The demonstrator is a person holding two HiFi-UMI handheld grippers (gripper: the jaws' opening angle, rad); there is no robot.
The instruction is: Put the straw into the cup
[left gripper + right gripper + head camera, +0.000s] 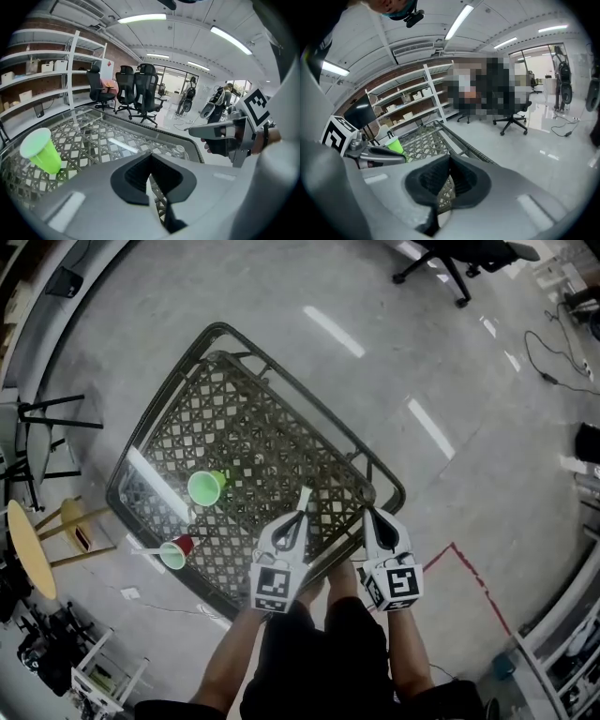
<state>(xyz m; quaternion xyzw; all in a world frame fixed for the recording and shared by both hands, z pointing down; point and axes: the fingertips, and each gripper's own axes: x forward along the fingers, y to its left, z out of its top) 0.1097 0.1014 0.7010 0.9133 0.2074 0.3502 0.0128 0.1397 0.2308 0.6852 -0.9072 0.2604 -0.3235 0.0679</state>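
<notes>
Approach seems the step in hand: left gripper (304, 495) and right gripper (368, 514) hang empty, jaws closed together, over the near edge of the glass-topped lattice table (253, 418). What looks like the thin white straw (142, 548) lies well left of them beside a tipped red cup (176, 551), with the upright green plastic cup (206, 487) nearer. Next, one gripper must open its jaws and reach the straw.

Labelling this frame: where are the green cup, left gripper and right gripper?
green cup (204, 487), head view, inside its open mouth
left gripper (305, 497), head view, closed fingertips
right gripper (367, 512), head view, closed fingertips
</notes>
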